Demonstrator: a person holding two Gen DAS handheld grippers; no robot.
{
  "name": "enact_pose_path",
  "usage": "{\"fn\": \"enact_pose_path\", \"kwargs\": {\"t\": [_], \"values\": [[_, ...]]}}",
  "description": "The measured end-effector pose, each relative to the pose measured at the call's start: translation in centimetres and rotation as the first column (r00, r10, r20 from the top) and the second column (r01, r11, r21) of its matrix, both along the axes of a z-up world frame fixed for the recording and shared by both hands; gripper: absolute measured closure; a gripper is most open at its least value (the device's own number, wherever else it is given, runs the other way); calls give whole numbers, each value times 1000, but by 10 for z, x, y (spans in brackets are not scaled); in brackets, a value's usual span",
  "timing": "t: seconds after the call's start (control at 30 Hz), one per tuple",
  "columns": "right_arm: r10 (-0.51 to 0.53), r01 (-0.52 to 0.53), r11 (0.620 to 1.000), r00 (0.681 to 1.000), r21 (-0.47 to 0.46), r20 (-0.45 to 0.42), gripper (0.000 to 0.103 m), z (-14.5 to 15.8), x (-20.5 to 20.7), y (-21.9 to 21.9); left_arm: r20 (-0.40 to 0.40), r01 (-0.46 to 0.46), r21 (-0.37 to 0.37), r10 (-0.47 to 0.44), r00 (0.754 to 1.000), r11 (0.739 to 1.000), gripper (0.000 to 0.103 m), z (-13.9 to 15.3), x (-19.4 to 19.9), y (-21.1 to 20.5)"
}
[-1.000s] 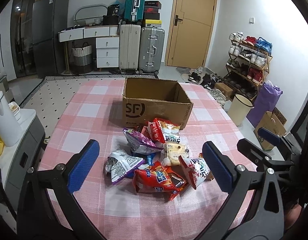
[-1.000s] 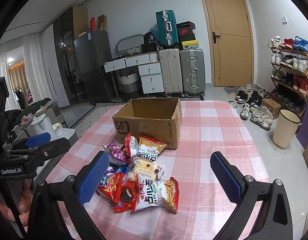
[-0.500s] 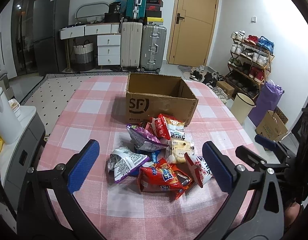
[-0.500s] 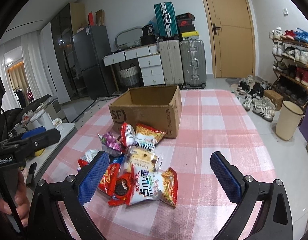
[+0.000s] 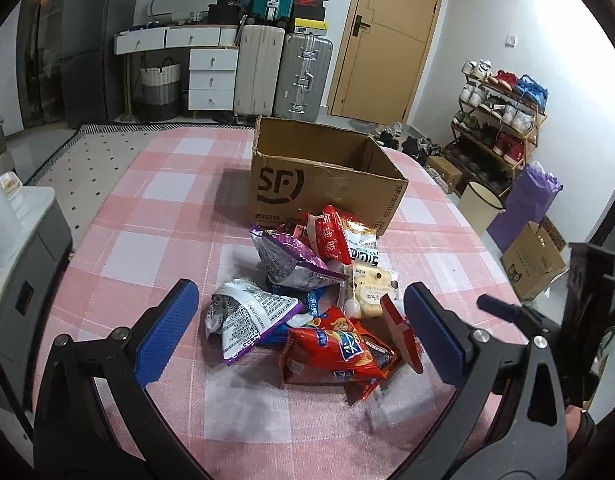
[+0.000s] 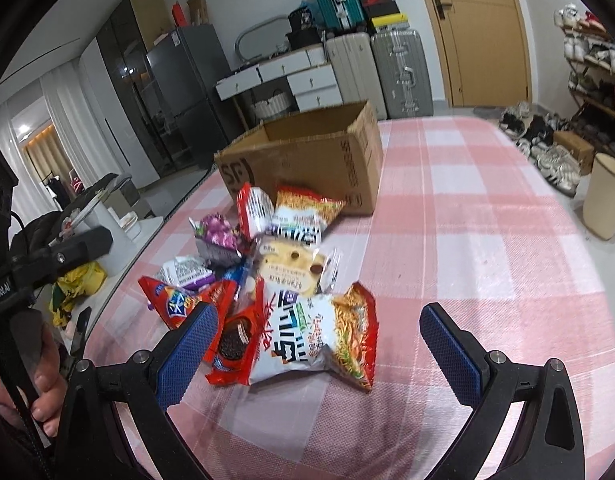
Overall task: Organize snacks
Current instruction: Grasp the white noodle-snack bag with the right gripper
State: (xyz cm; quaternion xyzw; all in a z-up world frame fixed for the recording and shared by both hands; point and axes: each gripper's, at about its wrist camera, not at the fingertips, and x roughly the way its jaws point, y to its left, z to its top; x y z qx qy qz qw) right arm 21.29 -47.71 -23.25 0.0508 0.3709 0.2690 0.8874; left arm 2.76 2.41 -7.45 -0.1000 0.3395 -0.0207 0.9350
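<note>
Bare checked tablecloth (image 6: 487, 264) right of the snack pile (image 6: 283, 292); cardboard box (image 5: 323, 184) close behind it.

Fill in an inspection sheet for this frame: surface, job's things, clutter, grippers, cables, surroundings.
Surface: table under a pink and white checked cloth.
Job's things: open cardboard box upright on the table, nothing visible inside; snack packets piled in front of it, including a noodle snack bag nearest the right gripper and a red bag nearest the left.
Clutter: nothing seen on the table besides these.
Grippers: left gripper open, holding nothing, above the pile's near edge; right gripper open, holding nothing, over the noodle snack bag.
Cables: nothing seen.
Surroundings: suitcases, white drawers, door, shoe rack, bin.
</note>
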Motion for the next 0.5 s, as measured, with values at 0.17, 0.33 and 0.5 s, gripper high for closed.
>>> {"fn": "enact_pose_path", "kwargs": {"t": [0.17, 0.33, 0.5], "values": [[27, -28, 1000, 999, -2, -43, 0, -16, 12, 8, -8, 2, -27, -2, 1000, 1000, 1, -12, 9, 10], [53, -53, 999, 995, -2, -90, 0, -32, 26, 18, -31, -9, -52, 7, 1000, 999, 1, -27, 22, 22], [80, -81, 997, 991, -10, -104, 0, -38, 32, 27, -35, -25, -65, 23, 999, 998, 1, -38, 30, 33]]}}
